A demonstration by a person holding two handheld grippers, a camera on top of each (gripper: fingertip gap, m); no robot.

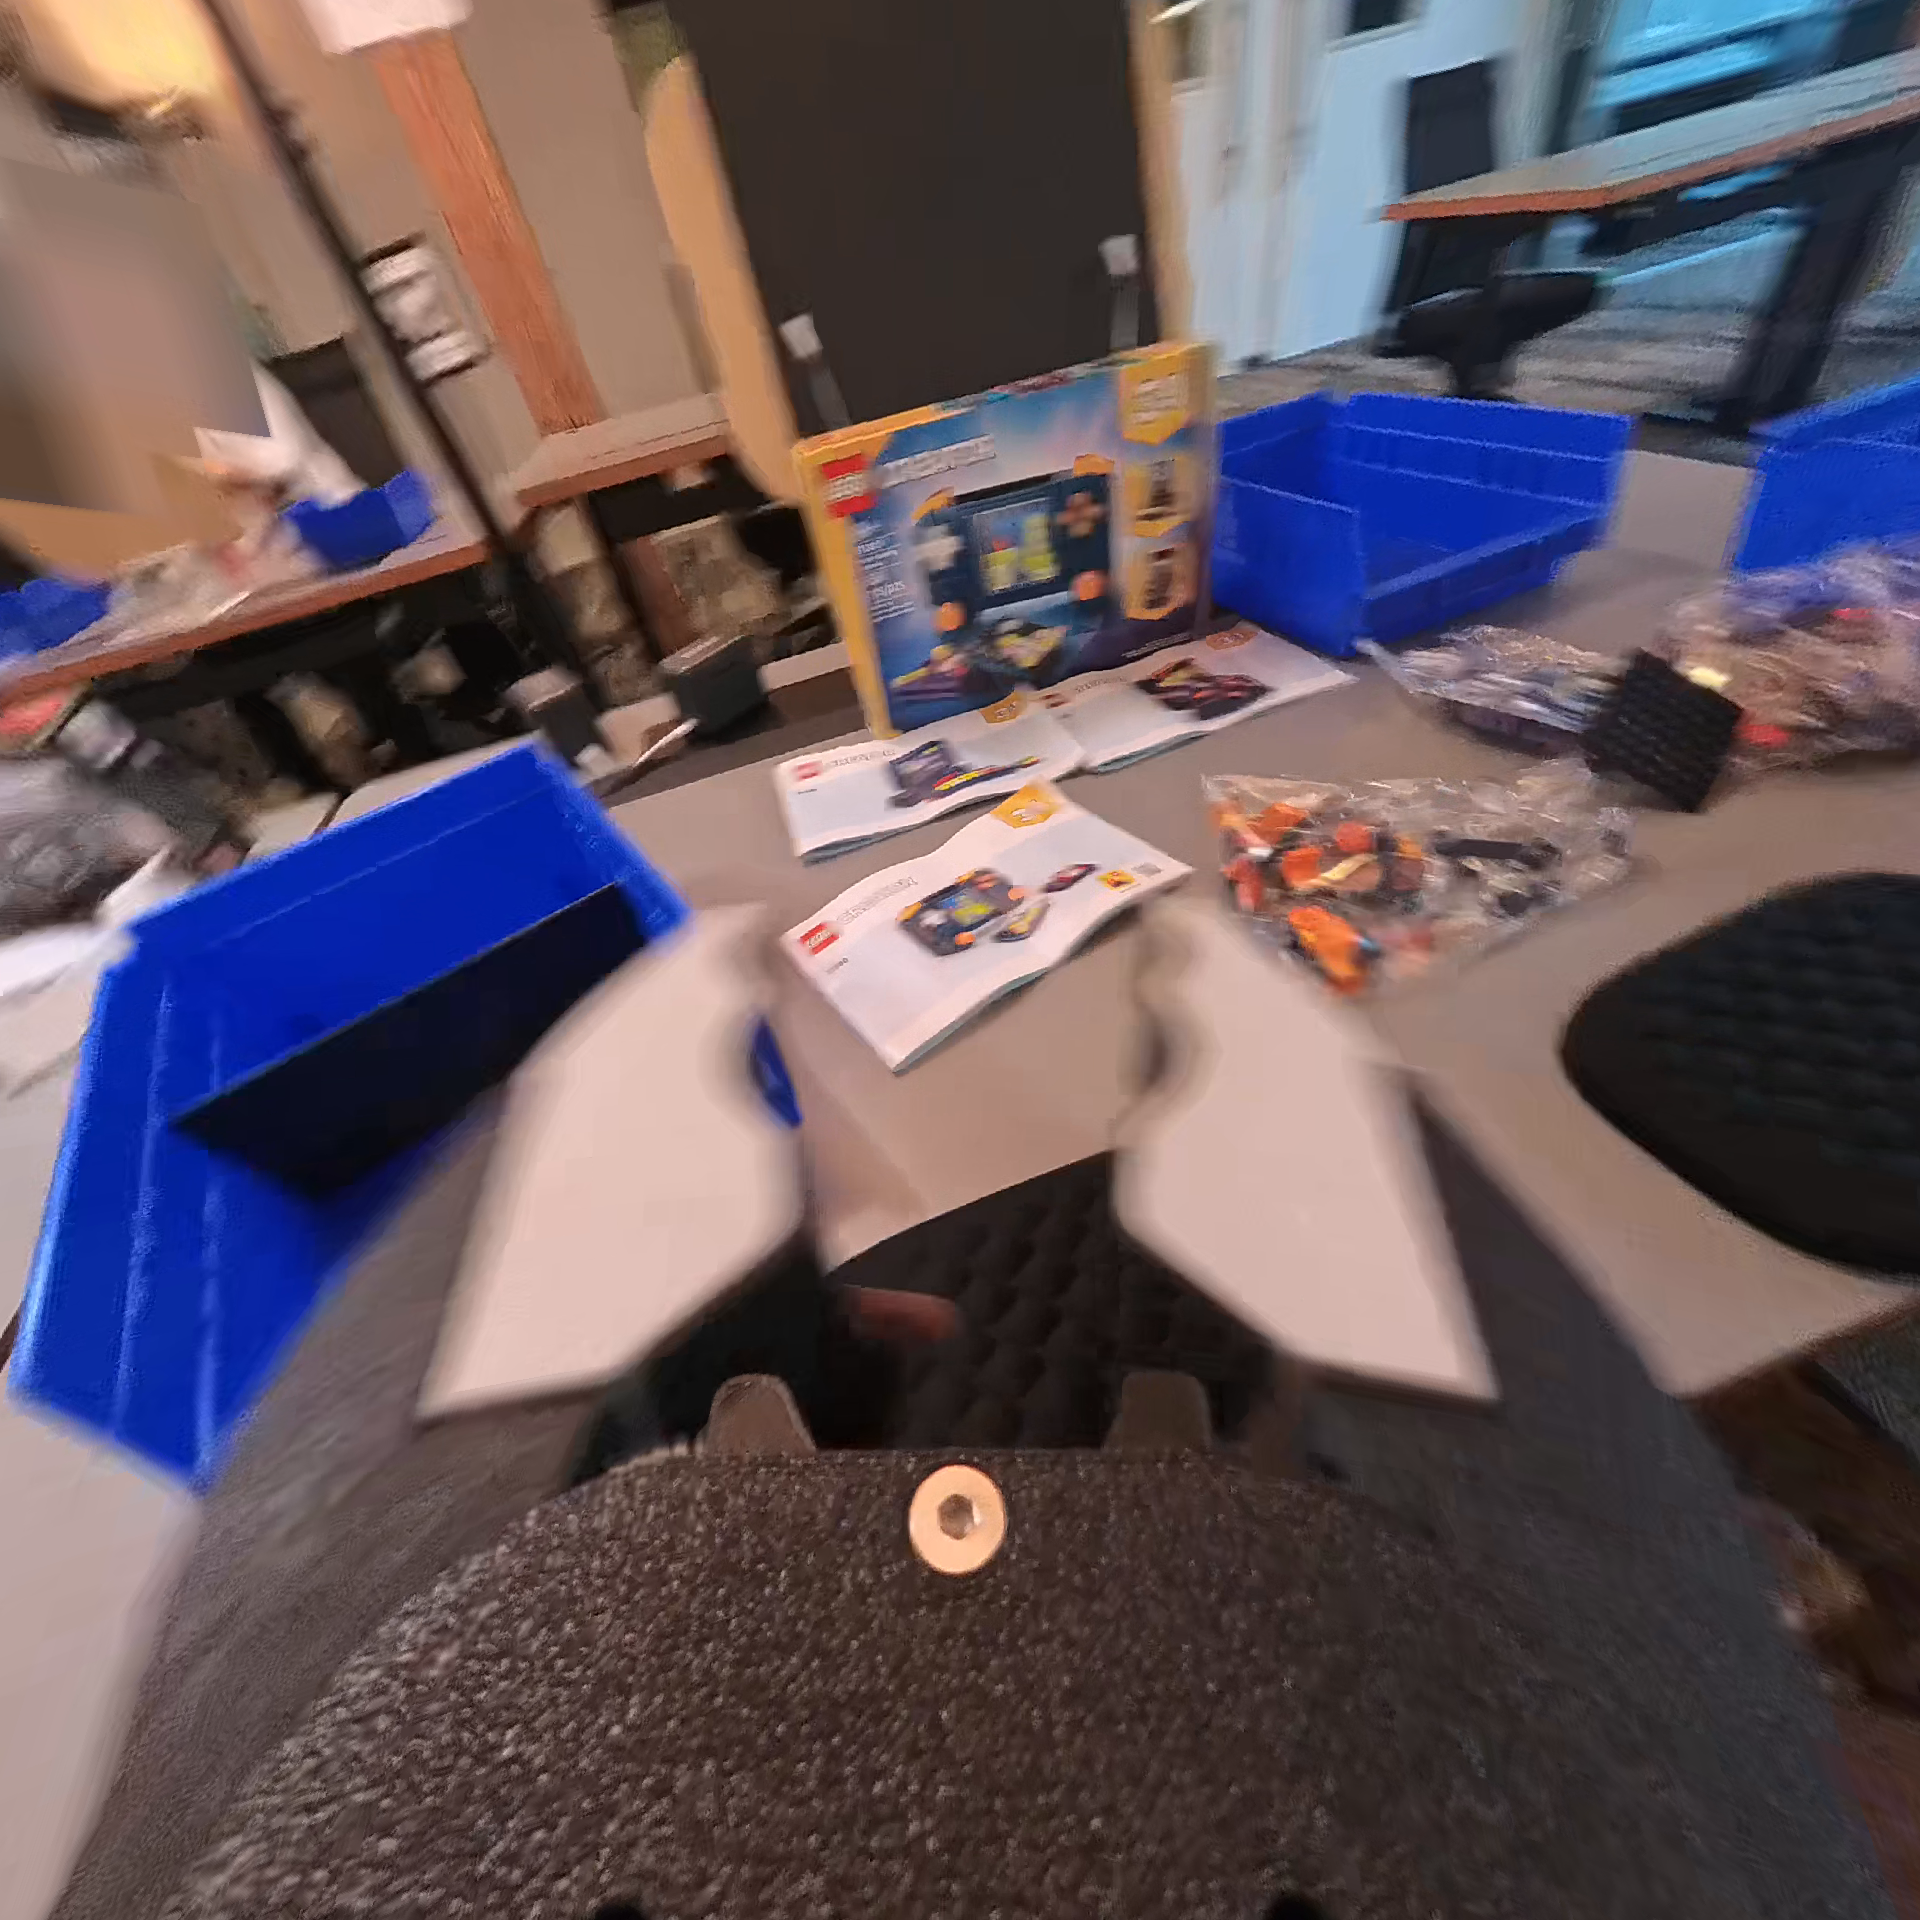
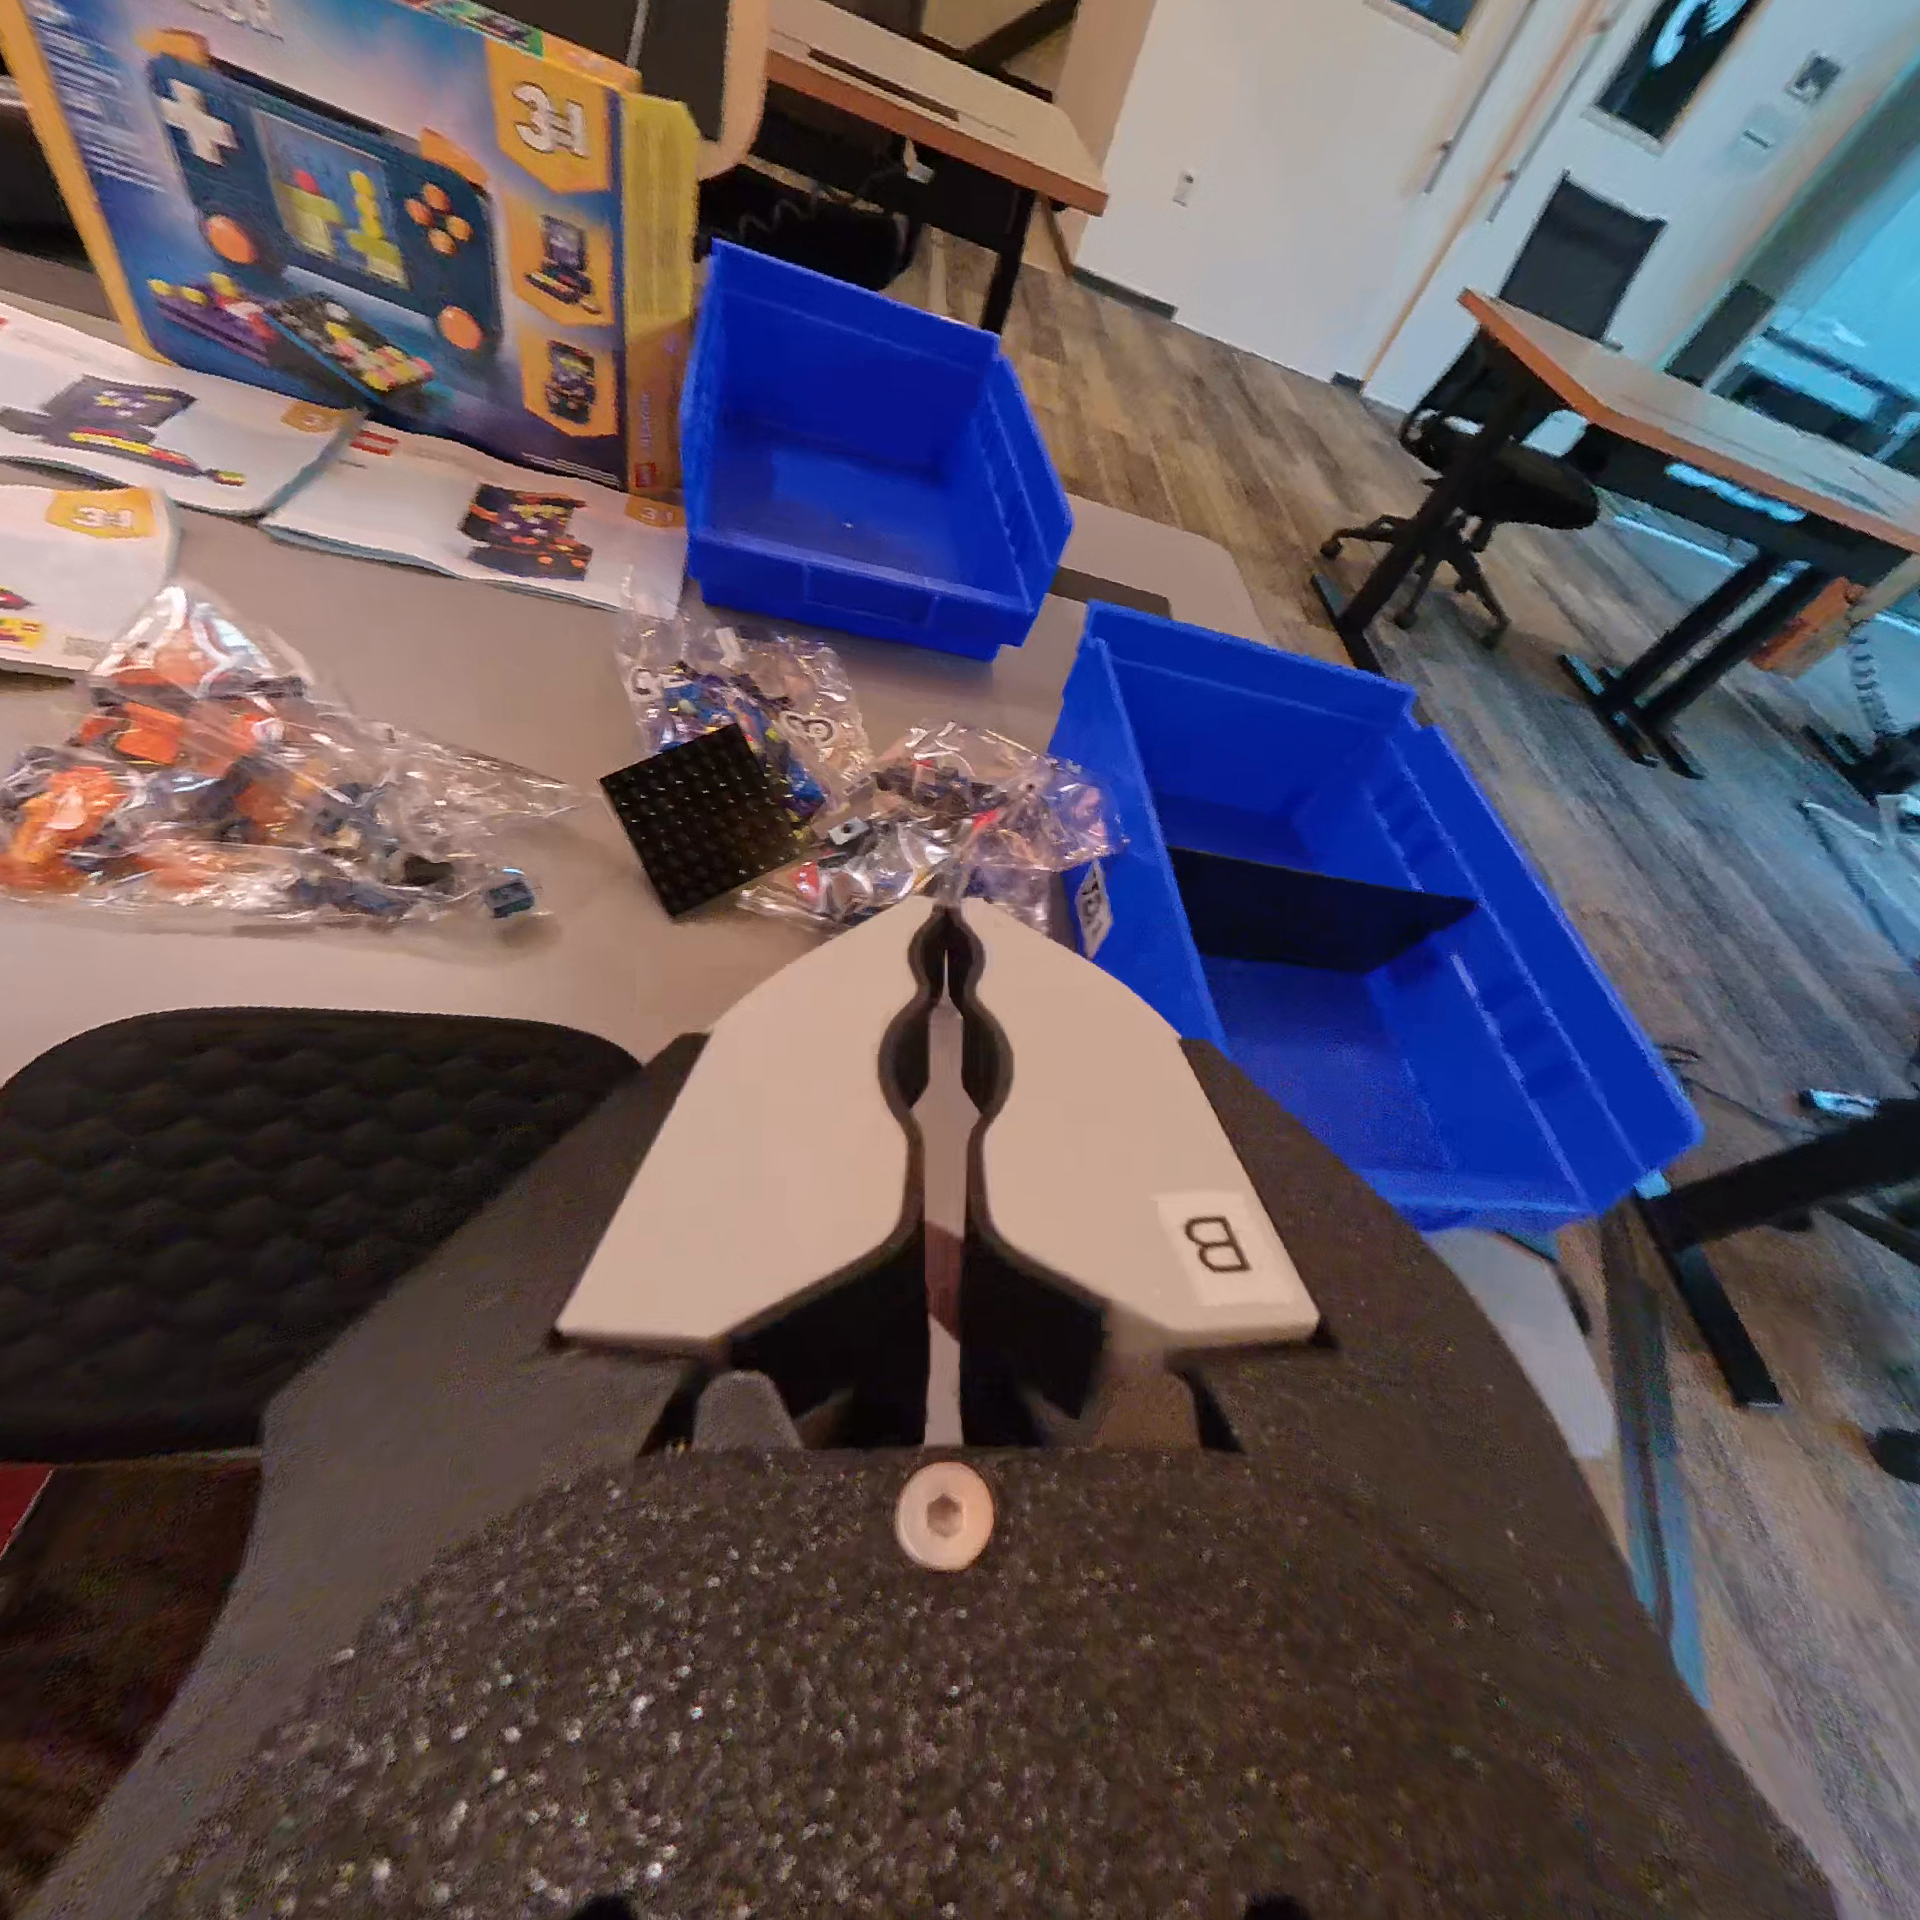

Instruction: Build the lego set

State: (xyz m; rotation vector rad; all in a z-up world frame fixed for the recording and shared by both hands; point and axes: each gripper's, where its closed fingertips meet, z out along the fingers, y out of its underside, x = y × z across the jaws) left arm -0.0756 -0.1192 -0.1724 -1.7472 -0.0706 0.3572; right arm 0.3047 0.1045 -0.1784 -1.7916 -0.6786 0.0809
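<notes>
Surveying from my remote seat, stock as follows.

Item: left gripper (image 1: 951, 945), grey fingers spread wide, holding nothing, centre of the left wrist view, which is badly blurred.

Item: right gripper (image 2: 948, 920), grey fingers pressed together with only a sliver between them, nothing held, centre of the right wrist view.

Item: printed cardboard lego box (image 2: 343, 223), upright, upper left of the right view.

Item: three paper instruction booklets (image 1: 982, 920), flat on the grey table (image 2: 447, 623); one lies just ahead of my left fingertips.

Item: sealed clear plastic bag of orange bricks (image 2: 197, 769), left of the right view; unopened.

Item: two further clear bags of dark mixed bricks (image 2: 748, 691), centre, with a square black studded baseplate (image 2: 701, 816) leaning against them.

Item: blue plastic bins, one at upper centre (image 2: 862, 468), one with a dark divider at right (image 2: 1403, 935), and another divided one at left of the left view (image 1: 343, 1039).

Item: black quilted pad (image 2: 260, 1195), lower left.

Status: I judge building not begun.

Hazards: slick bags may slip from my fingers or burst when torn, scattering bricks off the table edge at right. The right bin overhangs that edge; a nudge could tip it. Blur suggests the left view is unreliable for aiming.
</notes>
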